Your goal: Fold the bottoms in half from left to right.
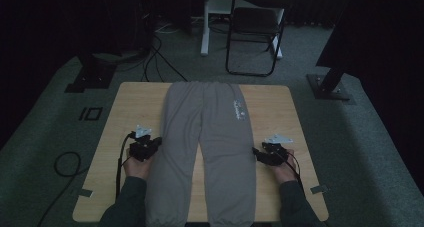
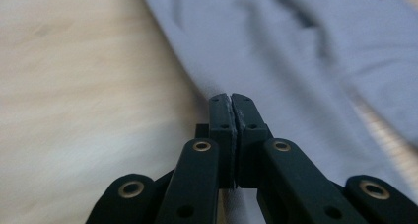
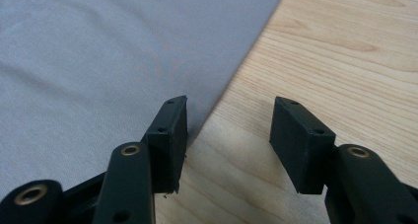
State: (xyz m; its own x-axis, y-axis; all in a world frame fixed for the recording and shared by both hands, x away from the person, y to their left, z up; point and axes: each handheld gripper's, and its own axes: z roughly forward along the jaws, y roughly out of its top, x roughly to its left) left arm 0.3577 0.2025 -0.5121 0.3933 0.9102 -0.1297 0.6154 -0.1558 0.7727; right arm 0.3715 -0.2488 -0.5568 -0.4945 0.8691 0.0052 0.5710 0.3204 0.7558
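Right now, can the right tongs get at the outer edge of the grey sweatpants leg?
Probably yes: the right tongs stand open right at the edge of the grey sweatpants, with bare wooden table beside it and nothing between.

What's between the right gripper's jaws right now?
In the right gripper view, the right gripper stands open over bare table, with the edge of the grey pants by one jaw.
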